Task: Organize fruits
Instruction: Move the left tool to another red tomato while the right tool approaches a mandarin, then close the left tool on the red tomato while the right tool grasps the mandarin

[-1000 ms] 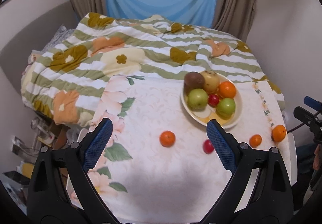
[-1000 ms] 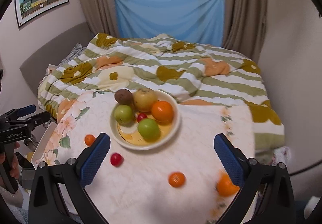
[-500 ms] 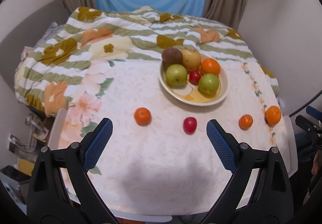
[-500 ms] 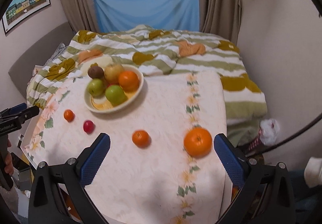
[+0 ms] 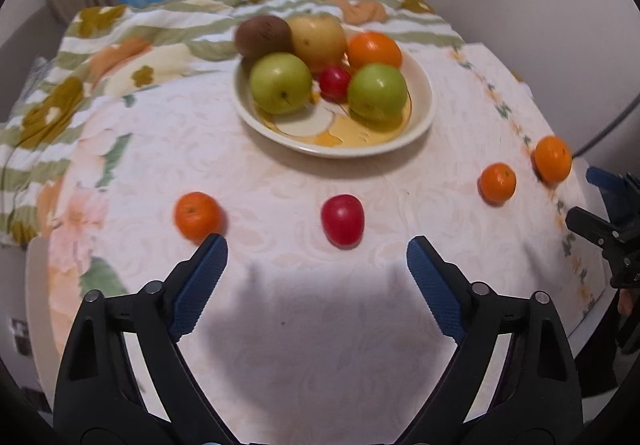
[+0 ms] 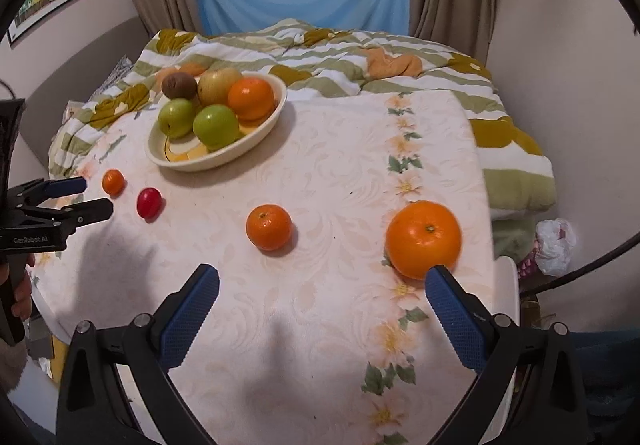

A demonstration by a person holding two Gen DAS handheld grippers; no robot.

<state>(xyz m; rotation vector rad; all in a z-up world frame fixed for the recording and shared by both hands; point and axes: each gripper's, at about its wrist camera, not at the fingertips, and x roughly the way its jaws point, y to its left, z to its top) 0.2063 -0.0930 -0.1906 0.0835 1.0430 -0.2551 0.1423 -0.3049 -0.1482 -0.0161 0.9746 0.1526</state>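
Lowering toward the table since earlier, left tool (image 5: 316, 245) closing, empty, above red fruit (image 5: 343, 220), right tool (image 6: 322, 287) apart.

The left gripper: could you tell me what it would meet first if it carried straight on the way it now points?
Most likely the small red fruit, which lies loose on the tablecloth just beyond the left gripper, near the midline between its closing, empty jaws. Depth is uncertain; it might touch cloth first.
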